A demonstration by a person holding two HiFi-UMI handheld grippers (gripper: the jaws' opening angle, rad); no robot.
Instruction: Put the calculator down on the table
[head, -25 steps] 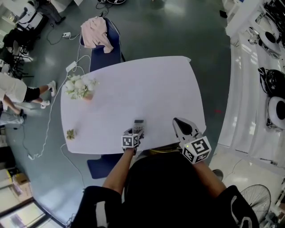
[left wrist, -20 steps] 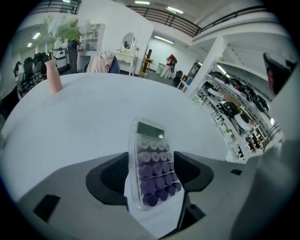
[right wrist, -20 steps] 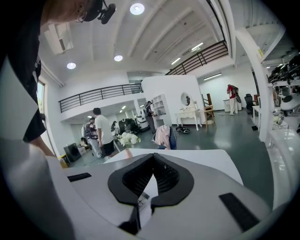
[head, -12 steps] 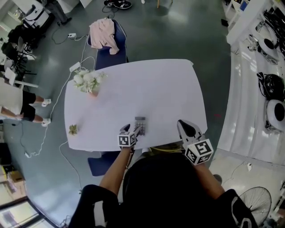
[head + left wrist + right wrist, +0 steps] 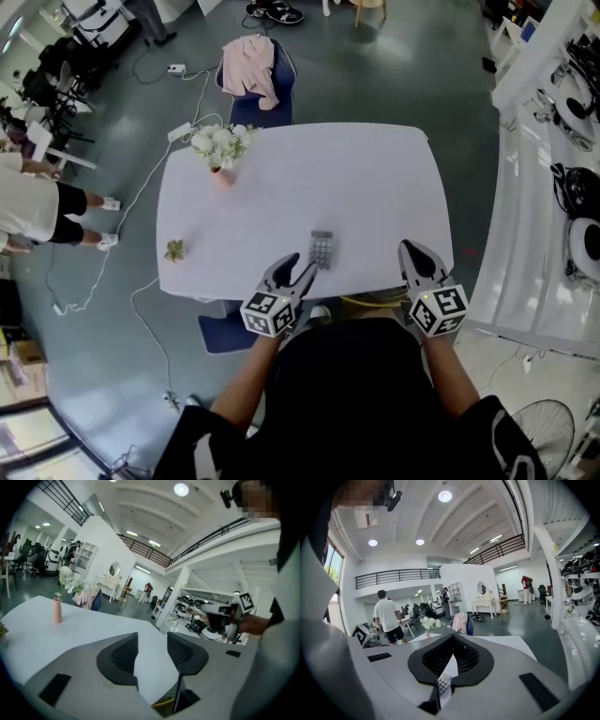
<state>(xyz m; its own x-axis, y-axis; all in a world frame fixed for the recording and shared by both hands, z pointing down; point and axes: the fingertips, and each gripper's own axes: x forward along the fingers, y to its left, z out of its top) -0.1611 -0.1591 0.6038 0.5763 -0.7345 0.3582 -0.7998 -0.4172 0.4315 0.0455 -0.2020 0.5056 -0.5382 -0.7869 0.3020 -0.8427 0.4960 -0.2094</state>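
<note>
- The calculator (image 5: 322,249) lies flat and keys up on the table (image 5: 375,178), near the table's front edge.
- Our left gripper (image 5: 302,266) hangs over that front edge with its jaws apart and closing on nothing.
- Our right gripper (image 5: 409,251), further along the same edge, has its jaws together and is empty.
- We judge the calculator light, stiff and slick, so we would pinch it by its long sides, clear of the keys.

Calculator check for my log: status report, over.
Left claw empty, closing. Right claw shut, empty. Calculator flat on table. Flower vase far off.
</note>
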